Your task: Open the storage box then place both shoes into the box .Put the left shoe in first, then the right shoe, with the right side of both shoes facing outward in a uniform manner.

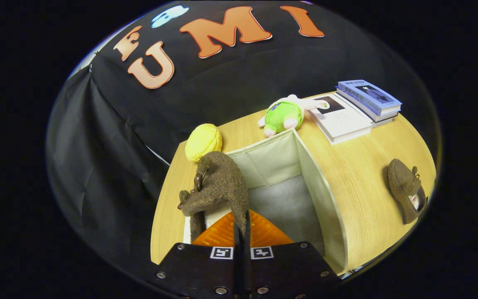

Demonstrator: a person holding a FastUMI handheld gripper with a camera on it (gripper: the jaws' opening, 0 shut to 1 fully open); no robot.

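My gripper (241,226) is shut on the rim of a brown suede shoe (218,185), both fingers pinching its edge. The shoe hangs toe-up over the left wall of the open fabric storage box (320,191), whose pale lining and grey floor show just ahead of the fingers. A second brown shoe (405,191) lies on the wooden table (367,166) well to the right of the box, its opening turned away from the box.
Beyond the box, a yellow plush ball (203,141) and a green plush toy (284,115) lie on the table. Stacked books (355,109) sit at the far right. Black cloth walls the booth behind and to the left.
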